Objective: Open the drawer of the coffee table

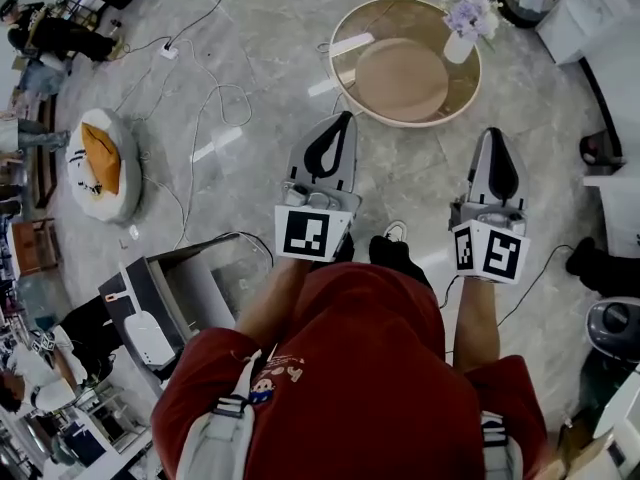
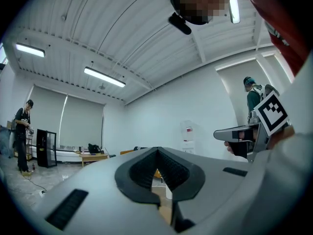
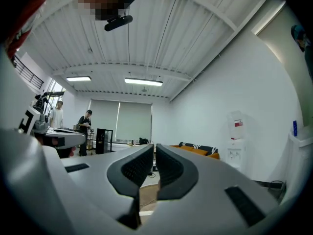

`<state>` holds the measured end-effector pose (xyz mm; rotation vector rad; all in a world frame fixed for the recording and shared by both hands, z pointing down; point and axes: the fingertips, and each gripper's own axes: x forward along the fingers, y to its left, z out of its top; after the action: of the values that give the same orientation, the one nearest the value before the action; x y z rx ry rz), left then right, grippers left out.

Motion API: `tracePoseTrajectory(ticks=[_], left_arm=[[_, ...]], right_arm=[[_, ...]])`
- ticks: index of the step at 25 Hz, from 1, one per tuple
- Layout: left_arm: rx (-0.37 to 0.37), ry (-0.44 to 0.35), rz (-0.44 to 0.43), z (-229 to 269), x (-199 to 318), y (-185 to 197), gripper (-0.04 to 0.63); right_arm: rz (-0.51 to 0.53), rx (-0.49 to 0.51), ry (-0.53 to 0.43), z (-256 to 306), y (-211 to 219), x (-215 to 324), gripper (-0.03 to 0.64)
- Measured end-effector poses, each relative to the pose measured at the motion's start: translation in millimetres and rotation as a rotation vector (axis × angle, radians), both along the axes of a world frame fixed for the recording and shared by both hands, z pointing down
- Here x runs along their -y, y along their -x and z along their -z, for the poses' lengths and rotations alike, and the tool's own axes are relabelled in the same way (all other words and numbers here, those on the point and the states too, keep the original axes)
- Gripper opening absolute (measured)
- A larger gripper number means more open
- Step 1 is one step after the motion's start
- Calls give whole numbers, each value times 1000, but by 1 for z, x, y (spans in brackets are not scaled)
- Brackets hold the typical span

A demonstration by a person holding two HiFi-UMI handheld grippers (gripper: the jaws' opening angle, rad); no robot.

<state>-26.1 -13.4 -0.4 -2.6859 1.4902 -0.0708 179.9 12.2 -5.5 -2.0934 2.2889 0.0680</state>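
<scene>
Left gripper (image 2: 157, 153) jaws are pressed together at the tips with nothing between them; right gripper (image 3: 152, 148) jaws are likewise clenched and empty. Both point level and forward, side by side, held by a person in a red top. Ahead, well apart from them, stands the round coffee table (image 1: 400, 122), with a pale rim, a wooden top and a vase of flowers (image 1: 463, 26) at its far right edge. No drawer or handle can be made out. The task looks unstarted: approach, grasp and pull all remain. Bare stone floor (image 1: 420, 173) lies open up to the near rim; cables (image 1: 205, 103) trail on the left, and white furniture (image 1: 620, 98) crowds the right
</scene>
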Motion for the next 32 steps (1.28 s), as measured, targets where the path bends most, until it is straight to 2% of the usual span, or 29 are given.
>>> tracePoseTrajectory(ticks=[9,12,16,20,25,32], left_arm=[[14,16,-15,-36,31,9,5],[-20,14,9,-58,34,19,5],[-7,-16,23,-104,43,26,5],[24,2,40,-187,52,37,5],[-9,38,60,-319,59,46,5],[-13,-5,55,-520,75,54,5]], right_arm=[[-43,-18,35,-33,6,26,29],[-32,-25,70,-64,15,31,29],[7,-33,123,-126,29,44,29],[37,-30,160,-213,45,54,29],[71,-71,189,-344,64,56,29],[42,-162,179,-550,71,60,29]])
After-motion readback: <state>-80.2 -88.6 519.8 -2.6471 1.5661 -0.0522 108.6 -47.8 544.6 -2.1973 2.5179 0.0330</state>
